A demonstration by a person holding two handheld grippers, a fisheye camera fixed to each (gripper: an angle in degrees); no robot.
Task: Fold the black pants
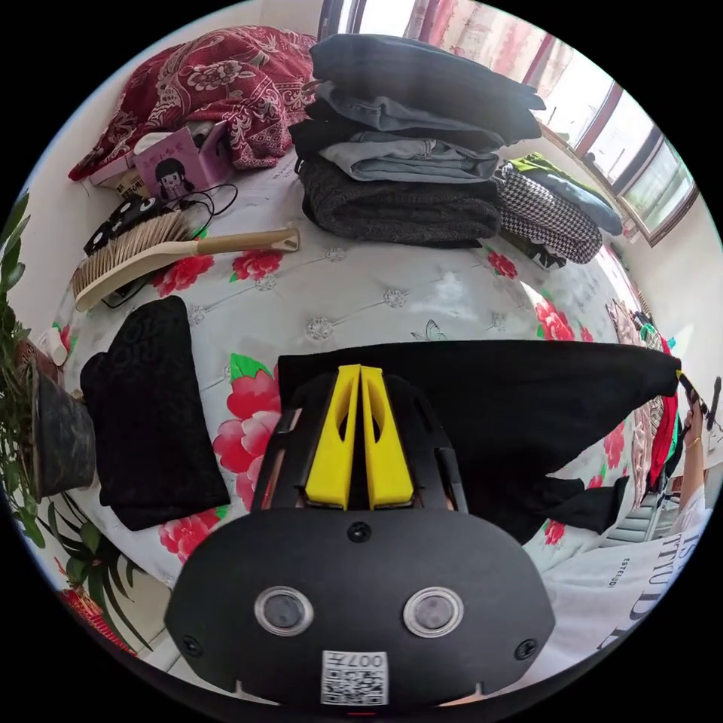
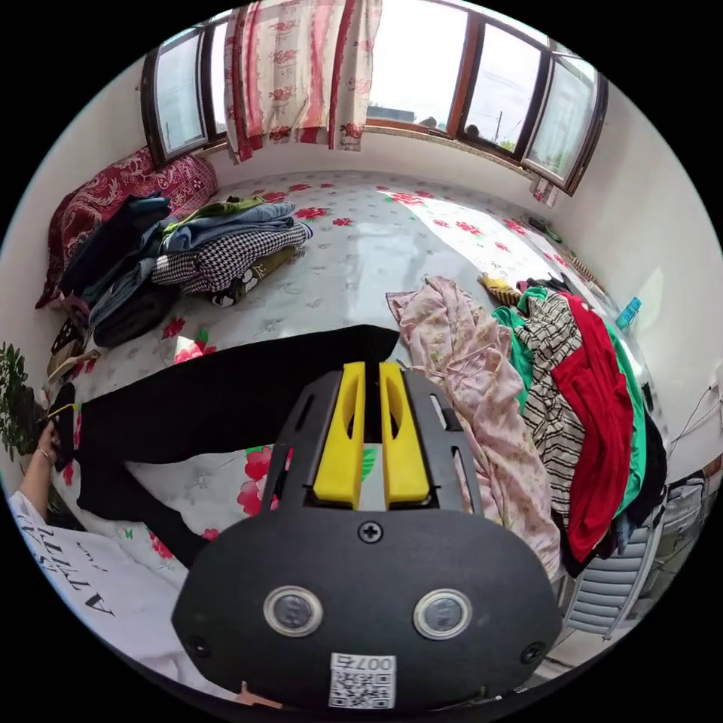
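In the left gripper view the left tool (image 1: 360, 374) has its two yellow jaws pressed together on the top edge of the black pants (image 1: 497, 392), at one end of the stretched cloth. In the right gripper view the right tool (image 2: 371, 373) is likewise closed on the pants (image 2: 226, 399), its jaws nearly touching with the dark edge caught between them at the other end. The pants hang taut between the two tools above the bed (image 1: 361, 294), their lower part drooping onto the flowered cover. At the far end of the cloth in the left gripper view, the right tool shows small at the picture's edge with the person's hand (image 1: 693, 429) on it; in the right gripper view the person's other hand (image 2: 47, 440) shows at the opposite end, near a white printed shirt (image 2: 83, 557). Beside the left tool a folded black garment (image 1: 147, 414) lies flat on the bed, apart from the pants. Farther off lie a brush (image 1: 162, 252) with a long handle, a stack of folded clothes (image 1: 410, 143) in dark and grey tones, a houndstooth garment (image 1: 542, 215) just beside the stack, and a red patterned quilt (image 1: 203, 83) against the wall. Next to the right tool a heap of unfolded clothes (image 2: 542, 407), pink, striped, green and red, lies on the bed near its edge. Curtained windows (image 2: 422, 68) stand behind the bed.
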